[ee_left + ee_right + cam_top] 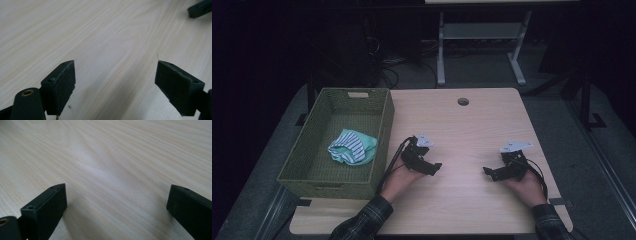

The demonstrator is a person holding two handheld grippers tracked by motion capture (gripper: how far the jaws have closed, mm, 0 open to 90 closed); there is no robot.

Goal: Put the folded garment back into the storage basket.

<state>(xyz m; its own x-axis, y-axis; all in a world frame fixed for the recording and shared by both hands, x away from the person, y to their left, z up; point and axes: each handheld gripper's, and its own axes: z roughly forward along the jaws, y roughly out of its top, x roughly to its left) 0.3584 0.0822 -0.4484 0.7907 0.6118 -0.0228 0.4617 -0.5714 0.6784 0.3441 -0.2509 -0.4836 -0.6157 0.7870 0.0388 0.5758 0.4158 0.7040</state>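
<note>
Both grippers rest low on the light wooden table [462, 135], pointing toward each other. My left gripper [434, 169] lies just right of the basket, open, with bare wood between its jaws [115, 80]. My right gripper [488, 173] sits near the table's right side, open too, its jaws wide over bare wood [116, 205]. A green woven basket [382, 130] stands on the table's left part. In it lies a crumpled cloth [353, 146], mint green with dark and white stripes. The tip of the right gripper [200, 8] shows at the top right of the left gripper view.
A round cable hole [463, 101] sits near the table's far edge. Behind the table stands a white desk frame [482, 45] with cables on the floor. Dark floor surrounds the table.
</note>
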